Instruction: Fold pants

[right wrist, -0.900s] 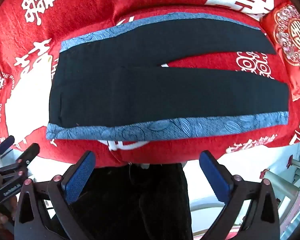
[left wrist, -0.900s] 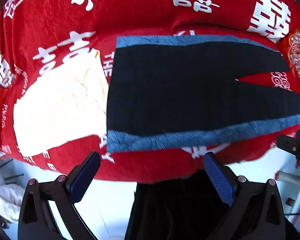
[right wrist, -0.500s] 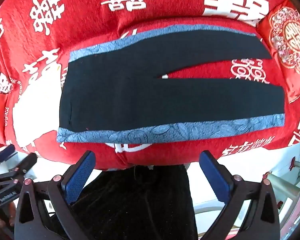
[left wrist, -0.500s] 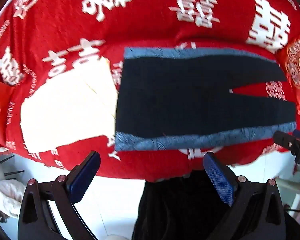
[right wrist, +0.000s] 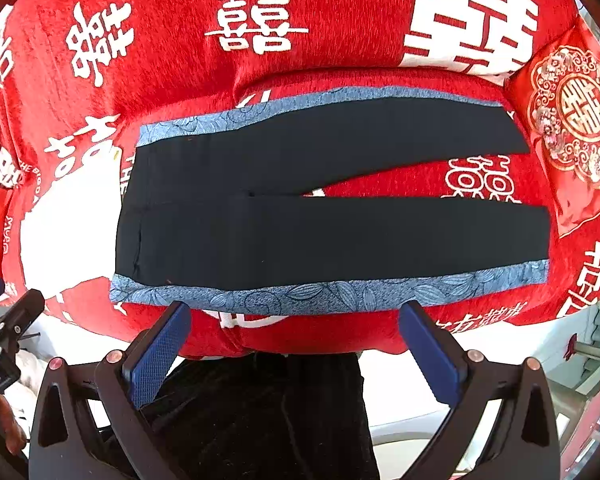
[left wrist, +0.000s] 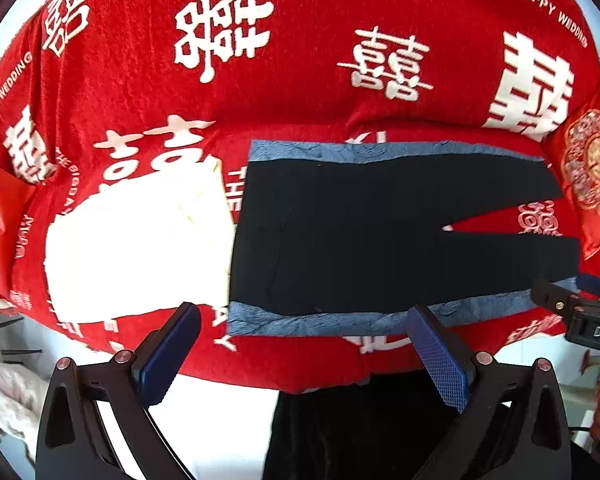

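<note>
Through the left wrist camera we see our left gripper [left wrist: 302, 350] with its blue pads spread wide and nothing between them, held over the near edge of the red blanket [left wrist: 300, 60]. The pants [left wrist: 360, 236] lie flat on that blanket just ahead of the gripper: black cloth with a blue patterned strip along both the near and far sides, waistband to the left, the two legs running right and parting in a narrow wedge where the red shows. A white cloth [left wrist: 136, 248] lies on the blanket just beside the waistband, and its edge seems to touch it. At the right edge the tip of our right gripper [left wrist: 572, 304] pokes in by the near leg's hem. Below the blanket hangs something dark; we cannot tell what it is.

Through the right wrist camera our right gripper [right wrist: 294, 354] is likewise spread open and empty, hovering at the blanket's [right wrist: 180, 60] near edge, just short of the pants' [right wrist: 320, 236] near blue strip. The legs reach right toward a red cushion [right wrist: 572, 120] with a gold medallion; the far leg's hem ends just beside it. The white cloth [right wrist: 68, 232] shows left of the waistband, and our left gripper [right wrist: 8, 312] appears at the left edge.
</note>
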Demonstrator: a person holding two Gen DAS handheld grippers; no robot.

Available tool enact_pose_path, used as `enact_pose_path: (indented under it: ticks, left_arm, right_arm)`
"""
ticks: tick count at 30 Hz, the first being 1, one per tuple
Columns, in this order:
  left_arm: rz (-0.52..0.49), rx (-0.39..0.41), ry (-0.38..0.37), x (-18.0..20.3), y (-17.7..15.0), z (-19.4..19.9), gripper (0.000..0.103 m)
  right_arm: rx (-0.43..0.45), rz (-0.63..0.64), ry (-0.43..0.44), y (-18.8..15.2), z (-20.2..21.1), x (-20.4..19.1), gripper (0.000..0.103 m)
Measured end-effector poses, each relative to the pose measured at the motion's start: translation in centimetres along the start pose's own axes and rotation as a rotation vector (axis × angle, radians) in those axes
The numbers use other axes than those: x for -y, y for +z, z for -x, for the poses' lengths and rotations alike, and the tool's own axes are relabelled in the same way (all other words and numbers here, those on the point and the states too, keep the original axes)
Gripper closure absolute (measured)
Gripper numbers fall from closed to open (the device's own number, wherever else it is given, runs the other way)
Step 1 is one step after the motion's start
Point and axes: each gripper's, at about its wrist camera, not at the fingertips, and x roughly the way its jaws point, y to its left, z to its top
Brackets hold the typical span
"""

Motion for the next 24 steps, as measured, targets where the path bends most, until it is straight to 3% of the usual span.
enact_pose_path:
  ticks: [10, 24]
  left_arm:
    - [0.009, 0.038, 0.043, 0.6, 0.2, 1.1, 0.0]
    - [0.033, 0.033, 0.065, 0.7, -0.1, 1.4, 0.0]
  right_arm:
    - [0.056, 0.02, -0.028, 0.2, 1.4, 0.5, 0.0]
    - [0.07, 0.022, -0.029, 0.1, 1.8, 1.0, 0.0]
